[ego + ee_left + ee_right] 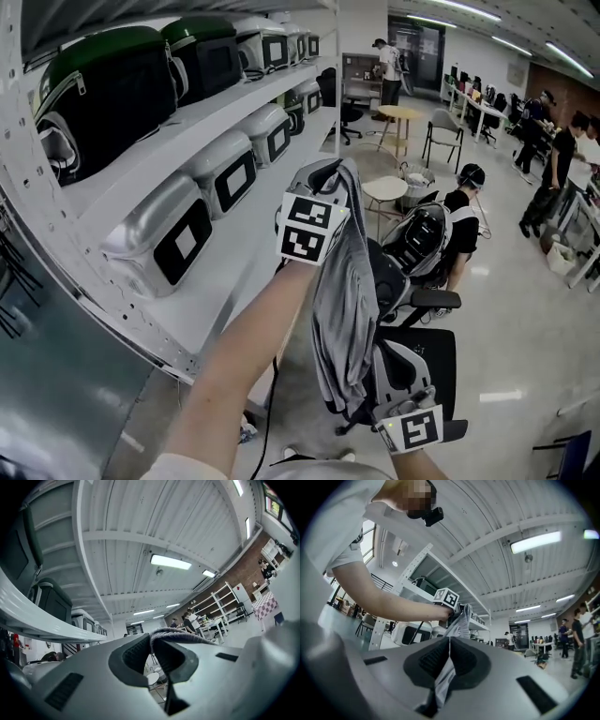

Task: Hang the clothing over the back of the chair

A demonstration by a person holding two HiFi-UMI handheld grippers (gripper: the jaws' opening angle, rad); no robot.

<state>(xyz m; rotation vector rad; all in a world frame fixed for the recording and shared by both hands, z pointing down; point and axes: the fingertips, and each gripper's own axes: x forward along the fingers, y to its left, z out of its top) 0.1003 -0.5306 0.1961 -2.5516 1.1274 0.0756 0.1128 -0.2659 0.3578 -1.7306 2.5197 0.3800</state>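
A grey garment (342, 300) hangs stretched between my two grippers, beside a shelf rack. My left gripper (337, 176) is raised and shut on the garment's top edge; in its own view a fold of the grey garment (183, 637) drapes over the shut left gripper (151, 645). Low down, my right gripper (377, 401) is shut on the lower part; the garment (446, 679) runs out of the right gripper (449, 645) and up to the left gripper (458, 607). The black and grey office chair (418, 242) stands just beyond the garment, its seat (433, 361) under it.
A white shelf rack (234, 103) with grey cases (164, 234) and dark green bags (103, 94) fills the left. A person in black (464, 220) crouches behind the chair. Round tables (385, 189), chairs and several people stand further back.
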